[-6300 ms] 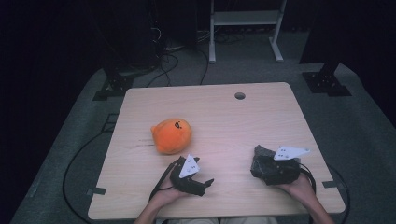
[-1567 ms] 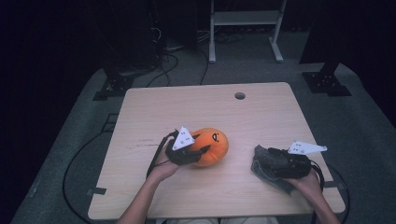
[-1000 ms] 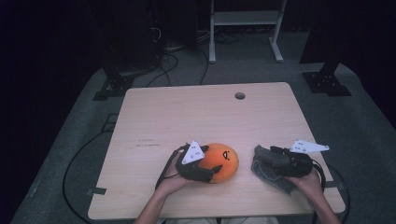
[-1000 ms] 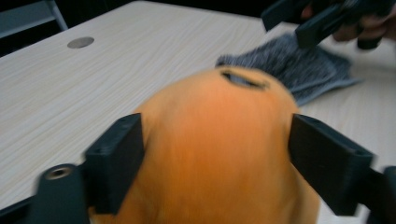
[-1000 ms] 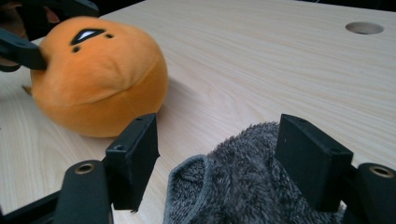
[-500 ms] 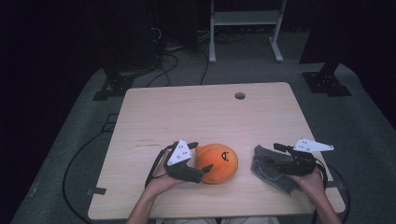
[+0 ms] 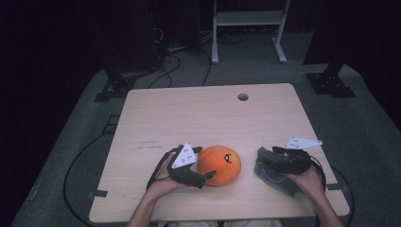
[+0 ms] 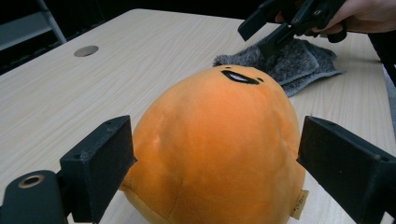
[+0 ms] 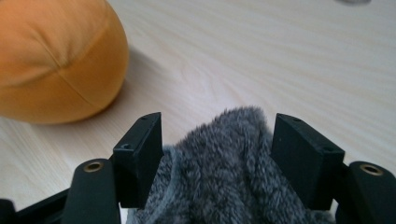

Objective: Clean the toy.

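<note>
Plush (image 7: 219,165) position changed: orange egg-shaped plush toy was at the table's (image 7: 189,113) left-centre in the oldest frame, beside neither gripper; it now lies near the front edge, between the two grippers, black stitched face on its upper right side. Since half a second ago it has barely shifted.

Left gripper (image 7: 206,177): jaws have just been opening. In the left gripper view (image 8: 215,158) they flank the plush, spread wide, small gap visible on both sides, pads not pressing on it. Earlier frames had this gripper clamped against the plush while dragging it. Left hand (image 7: 165,182) comes in from the front edge, gripper lying low and pointing right at the plush's left flank.

Right gripper (image 7: 265,158): jaws have just been closing, with grey furry cloth (image 7: 273,174) between them. Right gripper view (image 9: 217,149) shows fur bulging between both pads; I can't tell if they're actually pinching. Right hand (image 7: 309,177) is right of the plush, gripper pointing left, low over the cloth, which lies just right of the plush, not touching.
</note>
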`<state>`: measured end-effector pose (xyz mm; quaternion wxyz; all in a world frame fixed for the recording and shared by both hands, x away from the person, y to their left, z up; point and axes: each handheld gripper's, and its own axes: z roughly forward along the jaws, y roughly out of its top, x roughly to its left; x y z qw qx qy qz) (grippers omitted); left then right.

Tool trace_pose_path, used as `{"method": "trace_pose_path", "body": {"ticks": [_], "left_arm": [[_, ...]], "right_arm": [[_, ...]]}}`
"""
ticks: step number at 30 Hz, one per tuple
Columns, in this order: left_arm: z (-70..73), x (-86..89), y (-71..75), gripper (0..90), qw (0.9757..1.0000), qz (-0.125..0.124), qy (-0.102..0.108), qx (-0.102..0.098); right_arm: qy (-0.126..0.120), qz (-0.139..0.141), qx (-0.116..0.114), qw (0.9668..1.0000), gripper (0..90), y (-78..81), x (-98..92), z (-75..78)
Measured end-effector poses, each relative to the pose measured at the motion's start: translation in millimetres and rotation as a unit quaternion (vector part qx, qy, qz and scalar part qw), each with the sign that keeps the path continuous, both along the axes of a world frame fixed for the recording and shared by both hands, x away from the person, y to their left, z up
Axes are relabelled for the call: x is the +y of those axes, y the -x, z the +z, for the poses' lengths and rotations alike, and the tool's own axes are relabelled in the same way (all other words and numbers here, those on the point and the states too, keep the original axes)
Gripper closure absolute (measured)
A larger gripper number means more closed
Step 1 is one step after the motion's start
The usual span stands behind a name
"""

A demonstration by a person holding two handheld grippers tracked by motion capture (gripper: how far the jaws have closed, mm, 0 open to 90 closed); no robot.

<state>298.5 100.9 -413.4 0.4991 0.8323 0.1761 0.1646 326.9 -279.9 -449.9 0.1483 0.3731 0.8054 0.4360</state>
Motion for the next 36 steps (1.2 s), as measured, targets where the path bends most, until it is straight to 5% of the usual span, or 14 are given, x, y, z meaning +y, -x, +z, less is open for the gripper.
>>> {"method": "trace_pose_path", "body": {"ticks": [4,11,14,20,23,24,27,30,35,36], "left_arm": [[-4.6,-1.9,-1.1,10.2,0.9998,-0.008,-0.018,0.007],[-12.8,-4.9,-5.4,16.9,0.9992,-0.004,-0.037,0.015],[-16.5,-7.1,-5.5,20.4,0.9992,-0.001,-0.036,0.019],[-22.0,-13.3,-4.8,29.6,0.9990,0.008,-0.042,0.013],[-22.1,-15.3,-6.0,31.0,0.9990,0.014,-0.041,0.012],[-22.9,-16.0,-6.6,31.8,0.9991,0.015,-0.038,0.012],[-23.9,-18.0,-8.5,32.3,0.9992,0.017,-0.033,0.014],[-23.9,-21.2,-7.7,32.9,0.9992,0.016,-0.035,0.010],[-26.0,-24.8,-3.6,33.3,0.9989,0.012,-0.045,0.000],[-25.5,-24.5,-4.4,33.8,0.9991,0.011,-0.041,0.001]], "right_arm": [[0.021,0.007,0.017,0.9996,36.0,-2.2,3.3,-6.0],[0.072,0.008,0.055,0.9959,54.0,-5.0,6.3,-21.8],[0.089,-0.007,0.038,0.9953,69.2,-2.2,6.3,-23.6],[0.093,-0.013,0.040,0.9947,76.5,-1.6,4.7,-21.6],[0.067,-0.011,0.009,0.9976,76.8,3.9,2.6,-9.3],[0.005,0.015,-0.032,0.9994,76.8,16.1,9.4,13.4],[-0.048,0.056,-0.057,0.9957,76.8,25.1,24.1,27.1],[-0.041,0.130,-0.093,0.9863,76.8,39.6,76.9,36.1],[0.001,0.138,-0.100,0.9854,76.8,43.9,99.7,19.3],[-0.004,0.121,-0.092,0.9884,77.2,40.4,92.2,16.8]]}}
